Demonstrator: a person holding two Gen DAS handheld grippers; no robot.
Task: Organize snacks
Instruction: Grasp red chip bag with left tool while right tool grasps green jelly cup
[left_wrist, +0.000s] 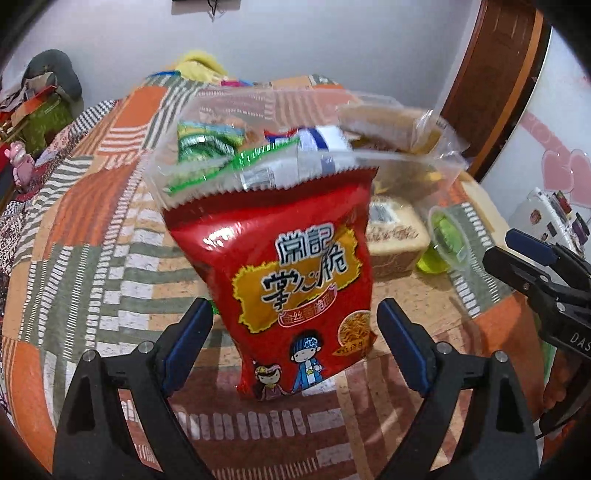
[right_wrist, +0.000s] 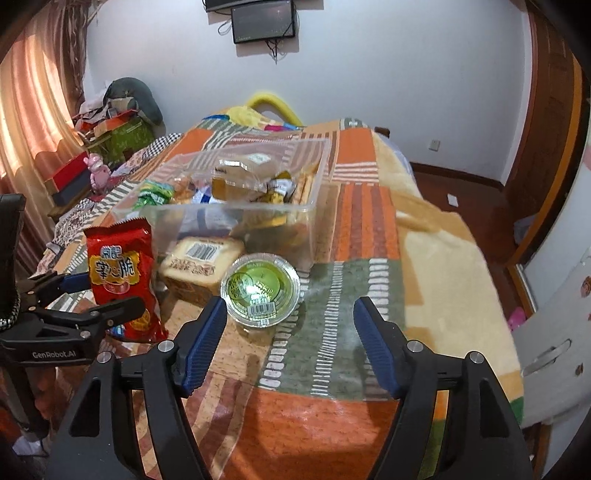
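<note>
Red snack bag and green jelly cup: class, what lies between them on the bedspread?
A wrapped bread loaf lies between the red snack bag and the green jelly cup, just in front of the clear bin. The right wrist view shows this best.

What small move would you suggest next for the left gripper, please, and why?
Probably close the left gripper on the red foil snack bag: the bag stands upright between its open jaws, untouched by either pad, just before the clear plastic bin of snacks. The right gripper is open near the green jelly cup.

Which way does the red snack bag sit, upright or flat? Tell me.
Upright. The red snack bag stands on its bottom edge on the blanket, jagged top seal up, between the open left gripper fingers.
</note>
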